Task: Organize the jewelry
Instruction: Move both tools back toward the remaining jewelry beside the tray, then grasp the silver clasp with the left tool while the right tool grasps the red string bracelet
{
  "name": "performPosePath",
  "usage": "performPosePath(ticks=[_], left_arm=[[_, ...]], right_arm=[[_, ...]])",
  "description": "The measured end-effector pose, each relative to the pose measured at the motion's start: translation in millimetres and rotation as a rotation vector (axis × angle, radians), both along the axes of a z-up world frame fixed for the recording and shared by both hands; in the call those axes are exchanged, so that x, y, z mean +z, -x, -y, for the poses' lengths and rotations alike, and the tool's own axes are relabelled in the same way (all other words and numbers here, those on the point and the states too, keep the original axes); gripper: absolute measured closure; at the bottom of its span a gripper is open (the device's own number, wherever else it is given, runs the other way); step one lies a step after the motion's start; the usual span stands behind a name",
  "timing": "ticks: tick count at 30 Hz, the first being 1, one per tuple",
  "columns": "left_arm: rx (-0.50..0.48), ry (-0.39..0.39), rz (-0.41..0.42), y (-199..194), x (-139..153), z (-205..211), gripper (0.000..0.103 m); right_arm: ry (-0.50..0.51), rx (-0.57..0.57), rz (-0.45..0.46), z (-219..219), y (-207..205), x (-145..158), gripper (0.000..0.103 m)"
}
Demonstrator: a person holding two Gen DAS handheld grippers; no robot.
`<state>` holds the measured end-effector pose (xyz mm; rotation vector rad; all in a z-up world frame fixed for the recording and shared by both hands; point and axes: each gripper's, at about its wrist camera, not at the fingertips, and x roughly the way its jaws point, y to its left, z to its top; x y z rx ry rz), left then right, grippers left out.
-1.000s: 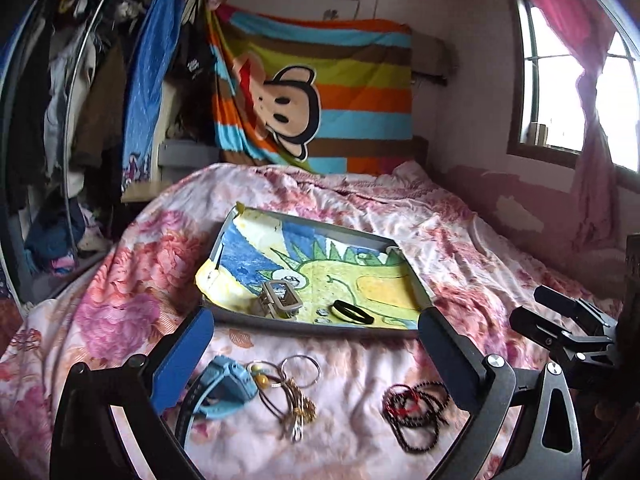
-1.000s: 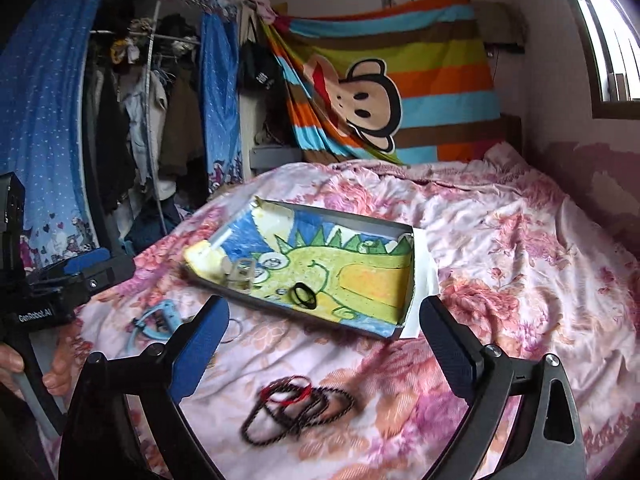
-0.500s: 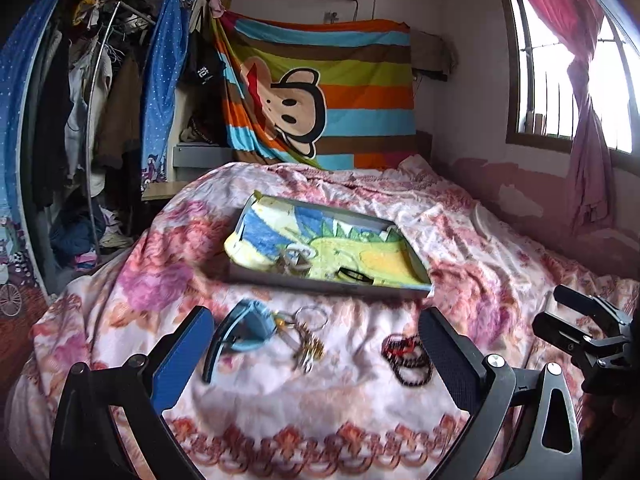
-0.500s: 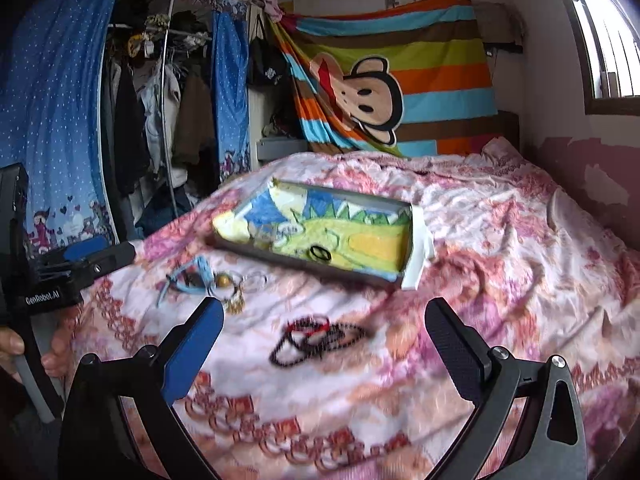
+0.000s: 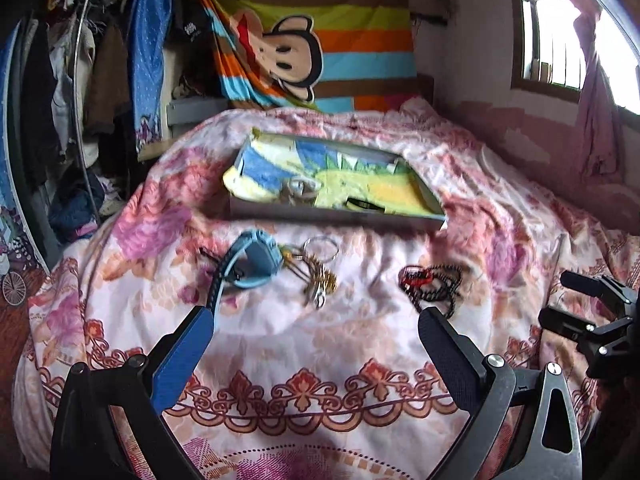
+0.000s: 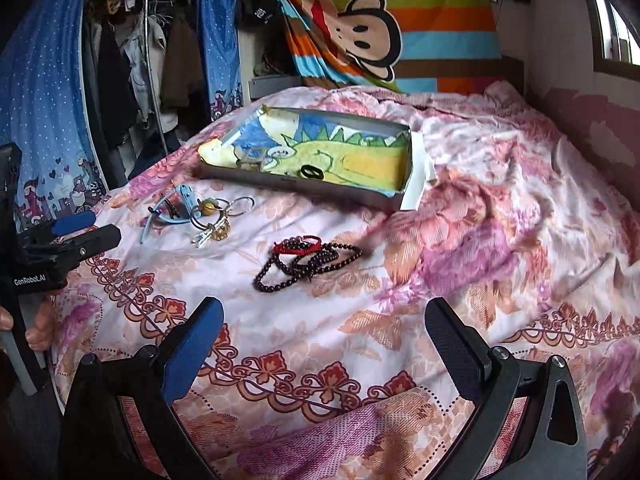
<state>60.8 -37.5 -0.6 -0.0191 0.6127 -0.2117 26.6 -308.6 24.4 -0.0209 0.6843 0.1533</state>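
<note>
Each gripper, left gripper [image 5: 316,332] and right gripper [image 6: 324,320], has a black frame, silver screws, one blue-padded and one black-padded finger. White "GenRobot.AI" lettering [image 6: 30,281] marks the left unit's black body.

A bed covered by a pink floral bedspread [image 6: 460,248] carries a shallow tray [image 6: 320,190] at upper centre, a blue watch [image 6: 186,204] and key rings [image 6: 224,216] at centre left, and dark bead bracelets [image 6: 304,258] at centre.
</note>
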Motion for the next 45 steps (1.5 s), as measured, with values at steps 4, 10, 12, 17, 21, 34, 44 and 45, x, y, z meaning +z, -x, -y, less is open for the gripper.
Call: performPosePath(ticks=[4, 10, 12, 17, 21, 34, 44, 45], left_arm=[[-0.012, 0.009, -0.073, -14.8, -8.6, -3.5, 0.0], [-0.057, 0.02, -0.145, -48.4, -14.0, -4.4, 0.0], [-0.079, 0.031, -0.163, -57.5, -16.6, -3.1, 0.0], [-0.125, 0.022, -0.191, -73.9, -22.9, 3.0, 0.009], [-0.163, -0.015, -0.227, -89.0, -32.2, 12.2, 0.025], [-0.187, -0.032, -0.323, -112.2, -55.0, 20.3, 0.049], [-0.186, -0.074, -0.325, -120.3, -62.0, 27.4, 0.073], [-0.185, -0.077, -0.325, -120.2, -62.3, 27.5, 0.078]], right_arm=[[-0.028, 0.019, -0.035, 4.9, -15.1, -3.3, 0.004], [-0.029, 0.059, -0.047, 9.9, -47.6, -5.4, 0.004], [-0.03, 0.077, -0.052, 9.1, -58.9, -8.1, 0.004], [-0.01, 0.151, -0.078, -1.0, -86.1, -17.3, 0.011], [0.002, 0.228, -0.095, -14.9, -106.7, -22.8, 0.024], [0.123, 0.376, -0.205, -50.4, -132.5, -53.9, 0.051], [0.168, 0.365, -0.198, -55.4, -137.0, -58.7, 0.059], [0.168, 0.371, -0.196, -56.8, -137.3, -59.0, 0.063]])
